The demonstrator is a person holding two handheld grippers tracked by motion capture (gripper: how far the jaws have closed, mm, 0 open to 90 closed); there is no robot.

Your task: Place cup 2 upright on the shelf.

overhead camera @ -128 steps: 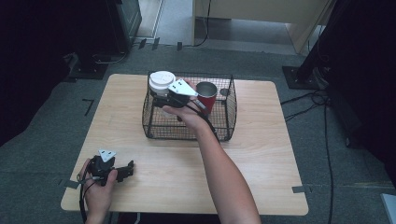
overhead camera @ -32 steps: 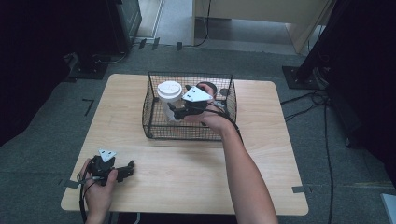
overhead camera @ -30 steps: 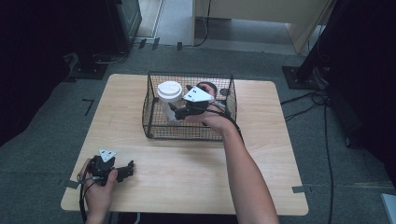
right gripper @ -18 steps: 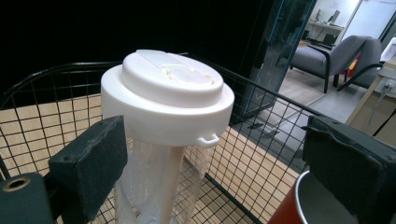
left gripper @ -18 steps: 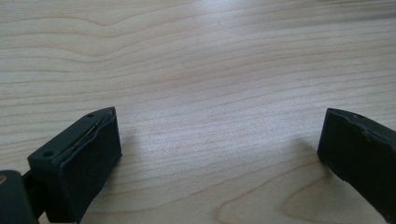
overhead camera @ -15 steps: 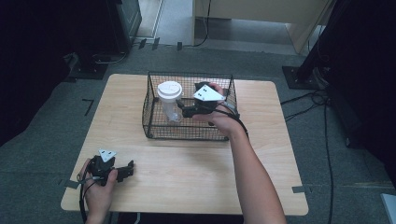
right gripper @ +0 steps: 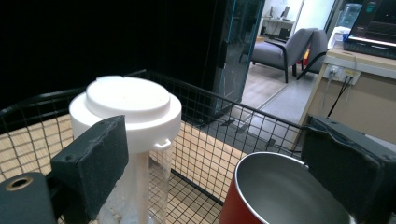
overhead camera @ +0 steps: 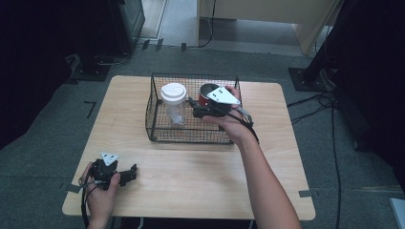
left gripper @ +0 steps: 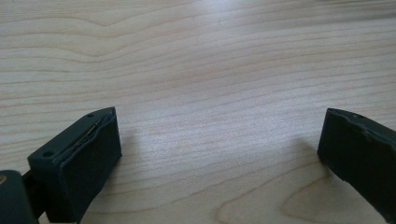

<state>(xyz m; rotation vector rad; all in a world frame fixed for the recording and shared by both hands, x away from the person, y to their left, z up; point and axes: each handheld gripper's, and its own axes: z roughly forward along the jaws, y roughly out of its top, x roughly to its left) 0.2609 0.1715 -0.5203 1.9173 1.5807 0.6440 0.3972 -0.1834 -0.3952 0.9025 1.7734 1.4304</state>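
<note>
2 cups point(overhead camera: 174, 102) beside hand-held gripper point(overhead camera: 195, 108).

The right tongs point(overhead camera: 192, 106) have let go of the lidded cup point(overhead camera: 173, 102), now standing in the basket point(overhead camera: 191, 136).

Worktop: pale wooden worktop with rounded corners point(overhead camera: 191, 176)
Floor: grey carpeted floor point(overhead camera: 344, 162), black cables point(overhead camera: 329, 102) trailing on it at the right
Beyond the doorway: grey upholstered office chair point(right gripper: 285, 49), light wooden desk point(right gripper: 359, 70)
Left side: dark, unlit
</note>
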